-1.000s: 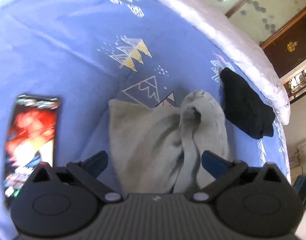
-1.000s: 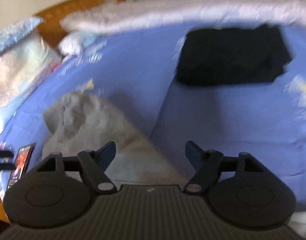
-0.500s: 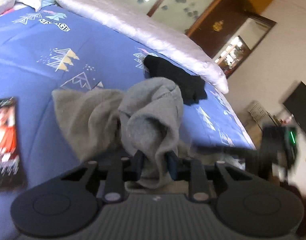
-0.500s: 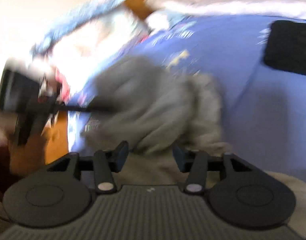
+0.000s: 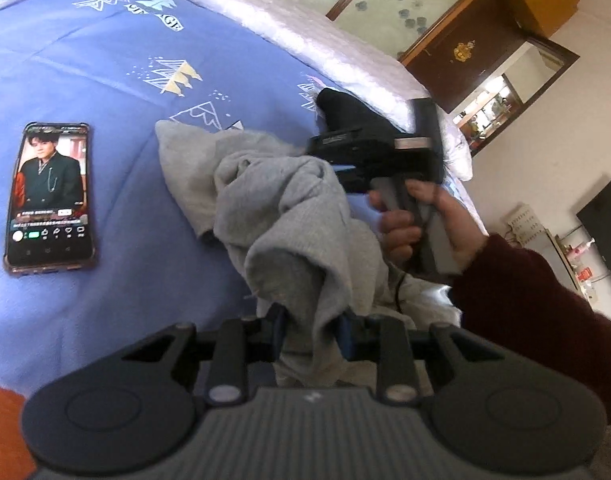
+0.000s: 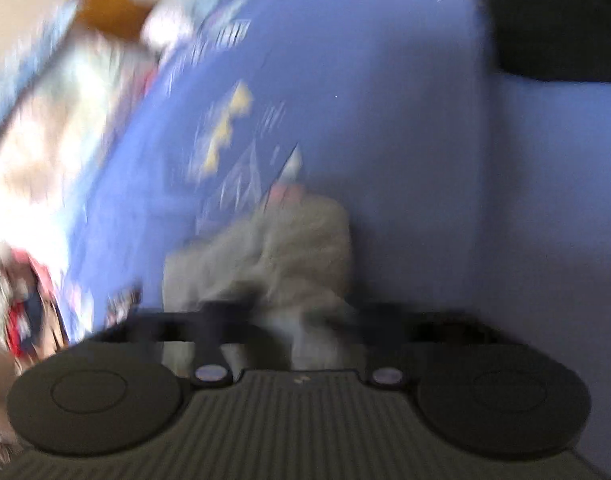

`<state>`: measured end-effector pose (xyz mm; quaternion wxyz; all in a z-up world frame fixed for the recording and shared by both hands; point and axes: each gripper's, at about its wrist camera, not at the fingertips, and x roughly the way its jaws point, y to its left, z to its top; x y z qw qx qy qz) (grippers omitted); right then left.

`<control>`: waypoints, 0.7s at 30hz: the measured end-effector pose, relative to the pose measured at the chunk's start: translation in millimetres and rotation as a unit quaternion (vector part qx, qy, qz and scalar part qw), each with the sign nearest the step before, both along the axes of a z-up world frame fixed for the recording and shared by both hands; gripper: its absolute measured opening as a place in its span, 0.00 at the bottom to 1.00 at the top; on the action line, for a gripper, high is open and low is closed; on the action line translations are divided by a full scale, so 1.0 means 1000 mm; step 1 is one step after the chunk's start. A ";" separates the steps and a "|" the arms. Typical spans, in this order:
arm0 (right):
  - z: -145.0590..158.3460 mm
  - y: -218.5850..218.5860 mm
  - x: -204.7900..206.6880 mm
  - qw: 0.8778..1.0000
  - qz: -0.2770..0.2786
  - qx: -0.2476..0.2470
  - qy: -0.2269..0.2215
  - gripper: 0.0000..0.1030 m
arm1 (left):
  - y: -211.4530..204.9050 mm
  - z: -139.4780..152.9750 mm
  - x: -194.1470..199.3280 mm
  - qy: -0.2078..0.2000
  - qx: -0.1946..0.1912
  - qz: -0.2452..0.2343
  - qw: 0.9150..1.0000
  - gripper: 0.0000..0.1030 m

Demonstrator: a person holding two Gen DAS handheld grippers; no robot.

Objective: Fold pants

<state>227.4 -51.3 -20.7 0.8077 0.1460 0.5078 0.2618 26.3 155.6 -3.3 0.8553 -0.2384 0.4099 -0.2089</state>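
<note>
Pants come up off the blue bedspread in a bunched grey heap; a second ago they lay flat. Left gripper now pinches a fold, right gripper bites the far side, its jaws blurred, grip likely.

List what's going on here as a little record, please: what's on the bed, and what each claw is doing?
Surface: blue bedspread
Garment: grey pants, bunched up, partly lifted
Left claw: closed on the grey pants
Right claw: at the pants' far side; its own view is too blurred to show the grip
Right hand: holding the right claw's handle
Phone: lying left of the pants, screen lit
Dark clothing: beyond the pants
</note>
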 end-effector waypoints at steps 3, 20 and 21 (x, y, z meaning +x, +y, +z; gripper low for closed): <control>0.044 -0.044 -0.011 0.995 -0.036 0.066 -0.071 0.19 | 0.001 -0.001 0.007 0.008 -0.003 0.006 1.000 0.24; 0.033 -0.335 -0.227 0.868 -0.464 -0.091 -0.151 0.82 | -0.116 -0.014 0.107 0.041 0.084 -0.036 0.995 0.37; 0.038 -0.331 -0.225 0.868 -0.457 -0.105 -0.164 0.82 | -0.114 -0.011 0.109 0.038 0.086 -0.034 0.995 0.42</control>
